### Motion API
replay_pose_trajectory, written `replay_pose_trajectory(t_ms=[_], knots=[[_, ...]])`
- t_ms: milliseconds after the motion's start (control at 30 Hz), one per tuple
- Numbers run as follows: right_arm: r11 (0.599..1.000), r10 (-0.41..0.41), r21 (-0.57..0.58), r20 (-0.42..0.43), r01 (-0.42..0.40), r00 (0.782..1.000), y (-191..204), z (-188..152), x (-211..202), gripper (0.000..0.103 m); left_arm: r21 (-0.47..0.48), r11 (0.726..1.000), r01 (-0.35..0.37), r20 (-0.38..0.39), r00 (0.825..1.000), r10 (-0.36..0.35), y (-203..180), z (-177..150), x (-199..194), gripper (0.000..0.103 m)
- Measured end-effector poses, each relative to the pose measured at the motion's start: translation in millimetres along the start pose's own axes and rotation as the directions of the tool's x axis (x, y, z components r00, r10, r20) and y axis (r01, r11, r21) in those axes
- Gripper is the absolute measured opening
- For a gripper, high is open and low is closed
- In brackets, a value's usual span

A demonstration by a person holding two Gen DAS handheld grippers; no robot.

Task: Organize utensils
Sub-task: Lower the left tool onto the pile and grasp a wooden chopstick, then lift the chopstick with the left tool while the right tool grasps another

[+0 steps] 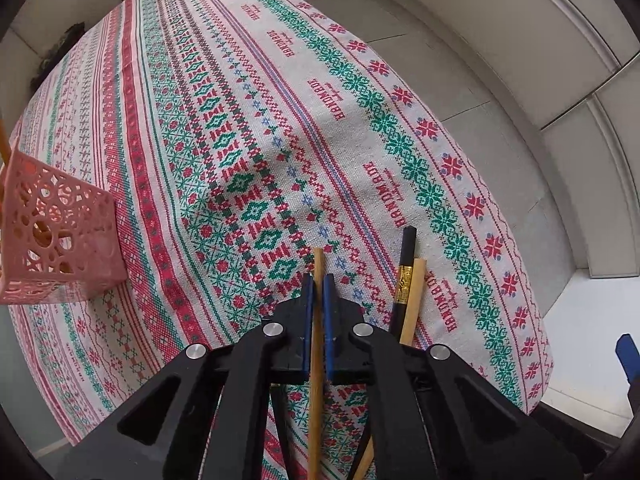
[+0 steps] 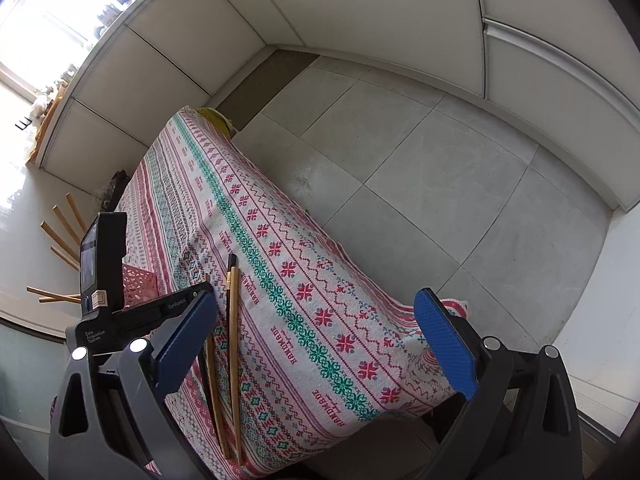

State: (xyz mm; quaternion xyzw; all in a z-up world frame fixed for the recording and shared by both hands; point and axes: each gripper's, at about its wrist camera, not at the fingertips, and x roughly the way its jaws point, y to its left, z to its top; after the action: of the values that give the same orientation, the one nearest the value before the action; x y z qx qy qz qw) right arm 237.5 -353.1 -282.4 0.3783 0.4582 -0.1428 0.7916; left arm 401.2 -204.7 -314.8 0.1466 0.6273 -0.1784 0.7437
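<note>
A light wooden chopstick (image 1: 317, 344) sits clamped between the blue pads of the left gripper (image 1: 318, 292), whose fingers (image 1: 307, 320) have closed onto it; its tip projects just beyond the fingertips and lies on or close above the patterned cloth (image 1: 248, 128) covering the worktop, contact not clear from this angle. To the right of those fingers, a black chopstick (image 1: 405, 276) with a gold band and another light wooden chopstick (image 1: 414, 300) lie side by side on the cloth, touching each other. Well to the left of the fingers stands a pink perforated holder (image 1: 60, 236) with a stick inside. The right gripper (image 2: 320, 344) is held with its fingers (image 2: 446, 344) spread wide and nothing between them, above the cloth's near edge.
</note>
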Motion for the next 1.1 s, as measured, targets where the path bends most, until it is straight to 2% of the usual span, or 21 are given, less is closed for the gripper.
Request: replay_pose_trajectory(t_ms=[100, 233, 333, 367, 400, 433, 467, 500, 633, 833, 933, 1100], knots=[[1.000, 0.007, 0.023, -0.039, -0.006, 0.999, 4, 3, 11, 0.096, -0.023, 0.999, 0.028, 0.071, 0.997, -0.027, 8, -17, -23, 0.004], [1.000, 0.016, 0.024, -0.125, -0.013, 0.992, 22, 4, 37, 0.093, -0.022, 0.996, 0.086, 0.161, 0.984, -0.081, 17, -51, -65, 0.004], [1.000, 0.006, 0.016, -0.198, -0.003, 0.980, 43, 4, 63, 0.077, -0.021, 0.993, 0.113, 0.218, 0.970, -0.106, 27, -76, -91, 0.004], [1.000, -0.014, 0.007, -0.218, 0.016, 0.976, 51, 6, 73, 0.068, -0.025, 0.992, 0.122, 0.233, 0.966, -0.113, 30, -80, -97, 0.004], [0.999, -0.036, -0.004, -0.240, 0.036, 0.970, 58, 6, 84, 0.053, -0.030, 0.991, 0.133, 0.249, 0.961, -0.122, 35, -87, -104, 0.004], [0.998, -0.065, -0.021, -0.261, 0.061, 0.963, 65, 7, 94, 0.044, -0.034, 0.989, 0.142, 0.265, 0.956, -0.128, 40, -92, -110, 0.004], [0.995, -0.098, -0.039, -0.274, 0.091, 0.957, 72, 8, 104, 0.026, -0.036, 0.988, 0.149, 0.280, 0.951, -0.133, 46, -95, -115, 0.004], [0.992, -0.124, -0.042, -0.279, 0.117, 0.952, 76, 9, 112, 0.024, -0.037, 0.987, 0.157, 0.293, 0.946, -0.140, 50, -99, -120, 0.004], [0.989, -0.148, -0.020, -0.299, 0.148, 0.943, 85, 11, 131, 0.024, -0.037, 0.979, 0.202, 0.335, 0.925, -0.178, 63, -105, -135, 0.004], [0.965, -0.263, -0.101, -0.288, 0.244, 0.921, 109, 11, 141, 0.024, -0.042, 0.968, 0.247, 0.353, 0.910, -0.217, 75, -110, -143, 0.004], [0.968, -0.252, -0.086, -0.315, 0.237, 0.915, 112, 11, 144, 0.025, -0.051, 0.965, 0.259, 0.372, 0.901, -0.222, 82, -112, -149, 0.004], [0.972, -0.233, -0.065, -0.283, 0.224, 0.930, 116, 13, 134, 0.026, -0.071, 0.960, 0.272, 0.392, 0.892, -0.224, 93, -116, -155, 0.004]])
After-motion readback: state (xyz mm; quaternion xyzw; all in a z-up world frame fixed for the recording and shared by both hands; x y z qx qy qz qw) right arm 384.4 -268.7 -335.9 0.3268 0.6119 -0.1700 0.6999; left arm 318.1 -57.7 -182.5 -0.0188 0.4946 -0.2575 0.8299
